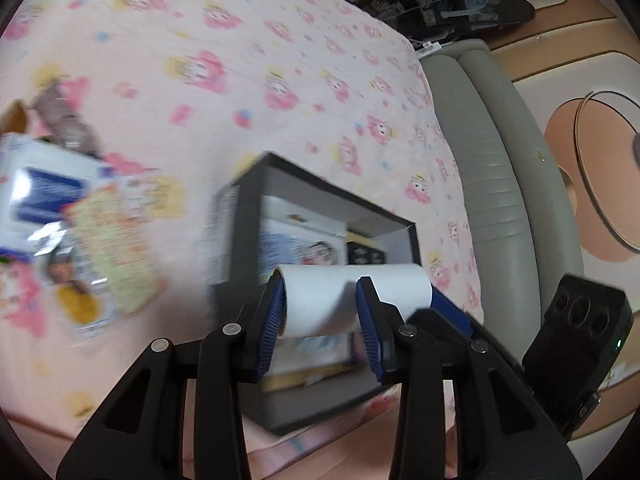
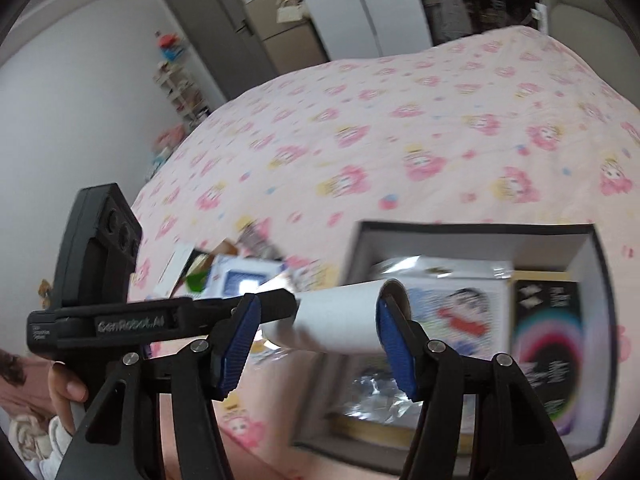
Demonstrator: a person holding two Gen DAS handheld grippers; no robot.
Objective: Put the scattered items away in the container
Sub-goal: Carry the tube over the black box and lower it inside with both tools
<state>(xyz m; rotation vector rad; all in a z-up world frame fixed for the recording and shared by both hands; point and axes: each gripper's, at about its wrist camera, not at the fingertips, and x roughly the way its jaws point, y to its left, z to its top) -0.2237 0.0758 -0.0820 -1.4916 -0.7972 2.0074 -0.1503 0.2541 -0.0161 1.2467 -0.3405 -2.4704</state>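
Both tools pinch one white roll (image 1: 352, 300) above a black box (image 1: 248, 216), loose packets (image 1: 100, 240) beside it.

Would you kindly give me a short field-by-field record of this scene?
surface: pink flower-print bedsheet
container: black rectangular cardboard box, open, already holding packets
held item: white paper roll, over the box
left gripper: shut on the roll
right gripper: one fingertip at the roll's open end; grip unclear
remaining: blurred packets left of the box
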